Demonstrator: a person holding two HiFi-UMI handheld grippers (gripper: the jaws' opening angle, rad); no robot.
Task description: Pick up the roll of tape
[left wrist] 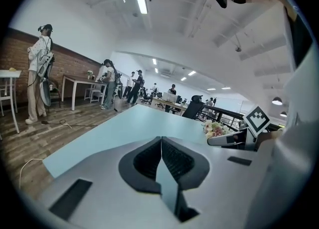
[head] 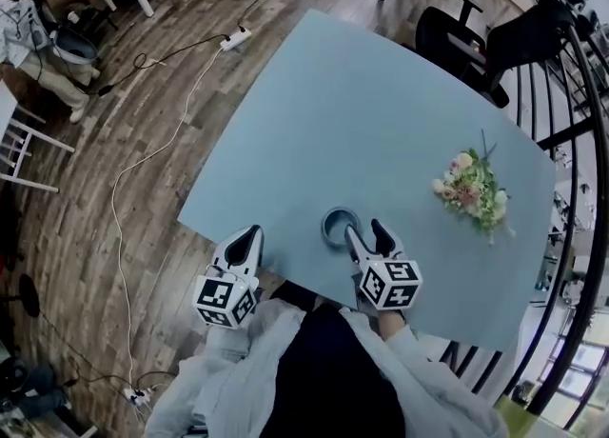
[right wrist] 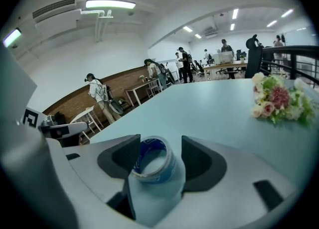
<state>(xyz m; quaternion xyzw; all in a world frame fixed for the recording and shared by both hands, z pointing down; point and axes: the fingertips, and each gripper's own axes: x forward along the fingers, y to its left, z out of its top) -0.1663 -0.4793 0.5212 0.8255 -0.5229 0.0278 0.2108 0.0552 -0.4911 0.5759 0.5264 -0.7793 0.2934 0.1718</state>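
The roll of tape is a grey-blue ring lying flat on the light blue table, near its front edge. In the right gripper view the tape shows between the two dark pads, with a gap on each side. My right gripper is open, its left finger at the roll's right rim in the head view. Whether a pad touches the roll I cannot tell. My left gripper is shut and empty, at the table's front left edge.
A small bunch of flowers lies on the table to the right. A black chair stands at the far side, a dark railing runs along the right. A white power strip and cables lie on the wooden floor at left.
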